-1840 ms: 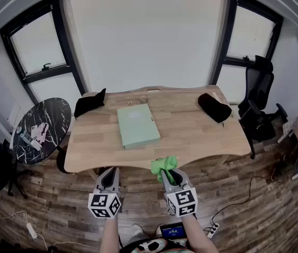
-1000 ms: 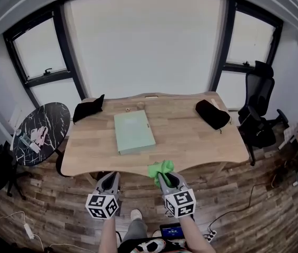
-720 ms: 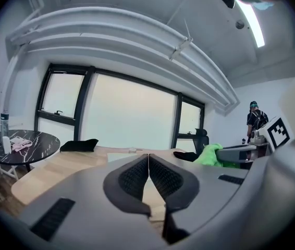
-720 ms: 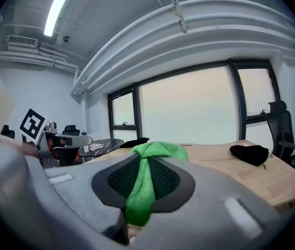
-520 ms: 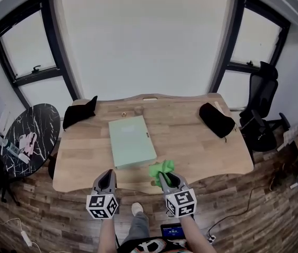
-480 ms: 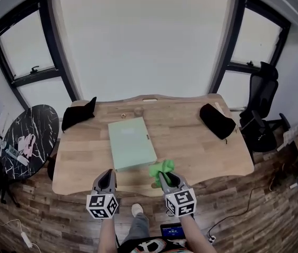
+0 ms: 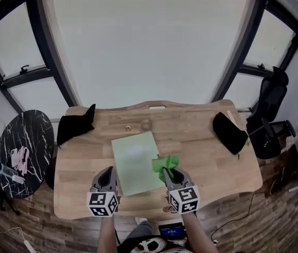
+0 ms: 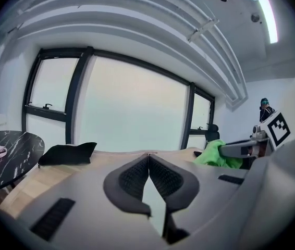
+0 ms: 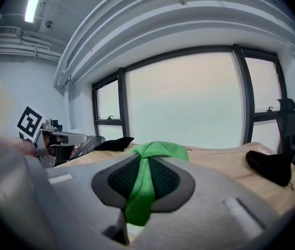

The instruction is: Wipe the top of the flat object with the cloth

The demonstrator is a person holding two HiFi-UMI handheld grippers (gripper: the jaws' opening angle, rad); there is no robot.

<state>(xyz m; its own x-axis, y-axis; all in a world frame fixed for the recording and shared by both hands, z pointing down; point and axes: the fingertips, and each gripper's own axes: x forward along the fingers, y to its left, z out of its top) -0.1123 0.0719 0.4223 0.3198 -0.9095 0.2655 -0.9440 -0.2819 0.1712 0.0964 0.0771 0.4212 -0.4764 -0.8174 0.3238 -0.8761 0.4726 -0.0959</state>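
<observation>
A flat pale green folder (image 7: 136, 161) lies on the wooden table (image 7: 207, 157), near its front middle. My right gripper (image 7: 168, 173) is shut on a bright green cloth (image 7: 165, 163), which bunches out past the jaws over the folder's right edge. In the right gripper view the cloth (image 9: 146, 185) hangs pinched between the pads. My left gripper (image 7: 107, 175) is shut and holds nothing; it hovers over the table just left of the folder's near corner. In the left gripper view its pads (image 8: 132, 176) meet, and the cloth (image 8: 216, 155) shows at the right.
A black pouch (image 7: 75, 125) lies at the table's back left and a black case (image 7: 230, 133) at its right. Two small round items (image 7: 146, 124) sit behind the folder. A round black marble side table (image 7: 20, 152) stands left, office chairs (image 7: 272, 117) right.
Both grippers have moved forward from in front of the table's edge to above the tabletop. The cloth now reaches the folder's right edge. The table appears nearer in view.
</observation>
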